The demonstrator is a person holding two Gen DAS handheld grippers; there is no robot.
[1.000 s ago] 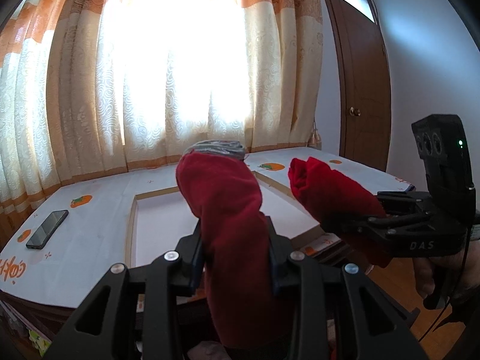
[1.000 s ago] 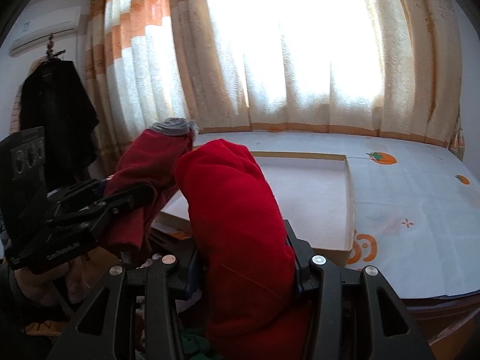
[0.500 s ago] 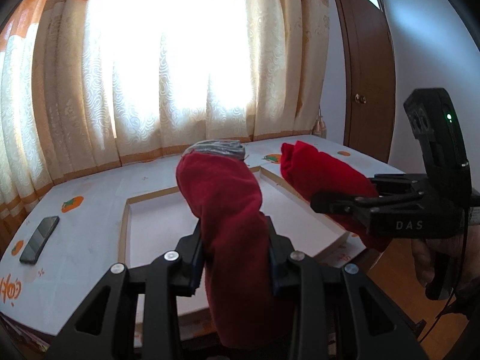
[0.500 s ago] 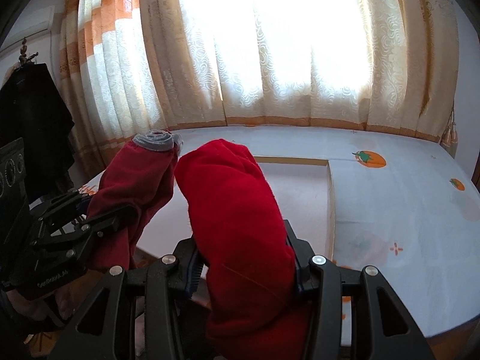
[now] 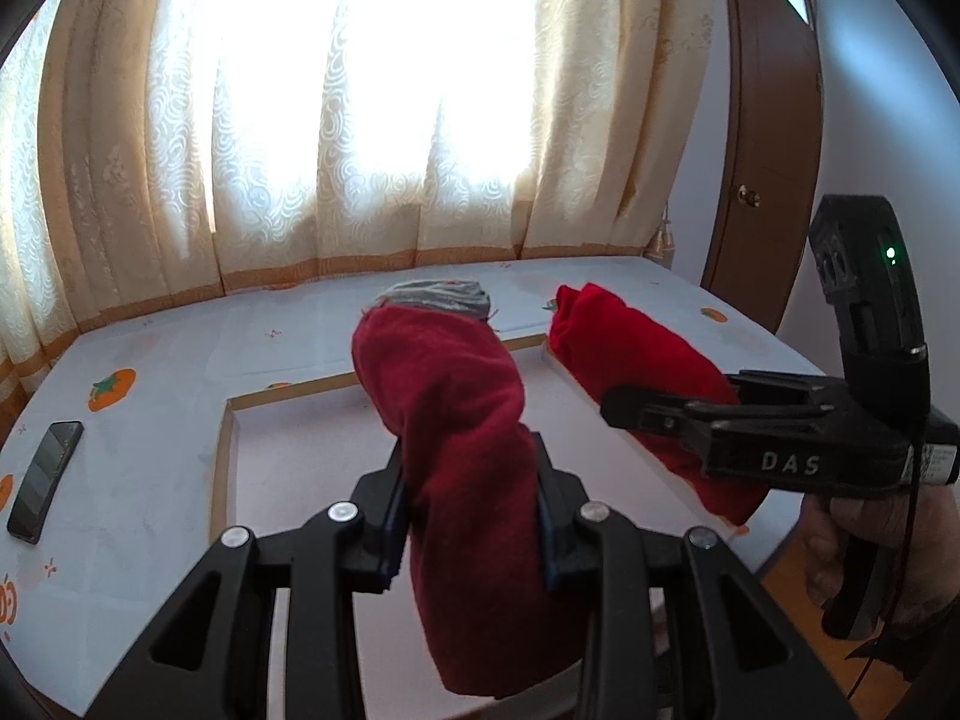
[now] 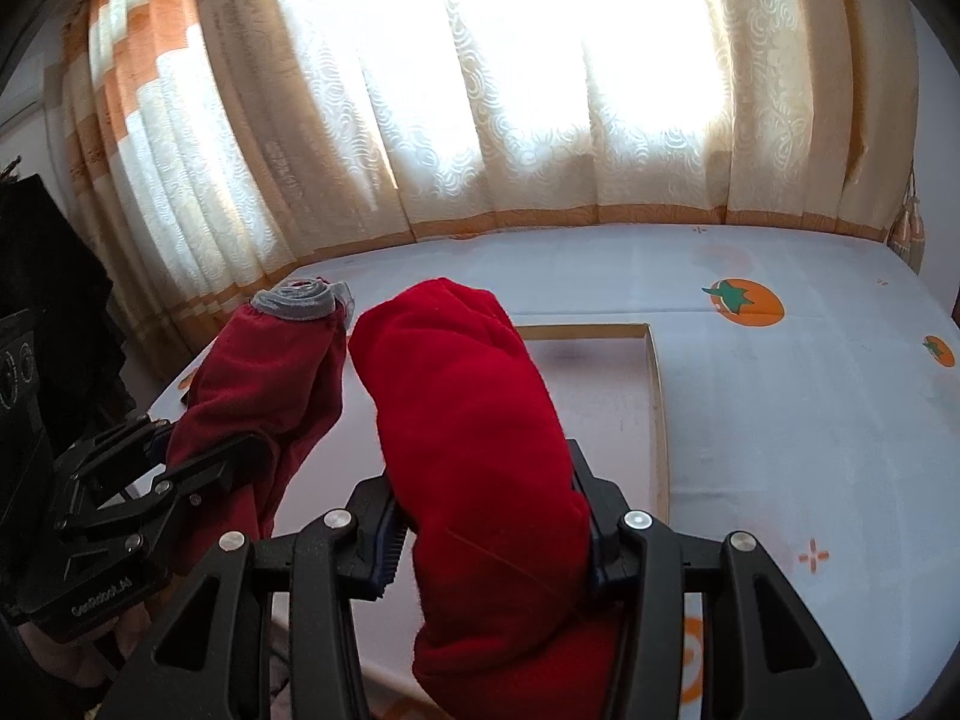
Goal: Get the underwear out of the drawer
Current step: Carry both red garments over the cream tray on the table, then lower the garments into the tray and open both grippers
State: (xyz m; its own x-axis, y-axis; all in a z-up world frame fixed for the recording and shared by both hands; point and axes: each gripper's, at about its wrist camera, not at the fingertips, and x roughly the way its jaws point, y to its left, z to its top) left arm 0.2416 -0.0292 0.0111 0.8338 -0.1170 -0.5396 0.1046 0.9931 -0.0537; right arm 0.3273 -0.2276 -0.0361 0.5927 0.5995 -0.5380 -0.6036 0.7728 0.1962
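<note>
**Operator:** Underwear first: I have a dark red rolled pair with a grey waistband (image 5: 447,420) clamped in the left tongs (image 5: 468,531), and a brighter red roll (image 6: 474,468) clamped in the right tongs (image 6: 489,540). Both sets of jaws are part closed, squeezing cloth at mid-length. Both rolls hang in the air above the table (image 5: 156,420).

**Spotter:** How do I finish this well?

**Operator:** I'd say hold the squeeze, bring both rolls down together, and let go only once the cloth rests on the surface.

**Spotter:** Room?

**Operator:** Plenty ahead. I'd aim inside the shallow framed tray (image 5: 282,462), minding its raised rim. A phone (image 5: 45,489) lies well off to the left, and the table's near edge sits just under my right hand (image 5: 840,552).
</note>
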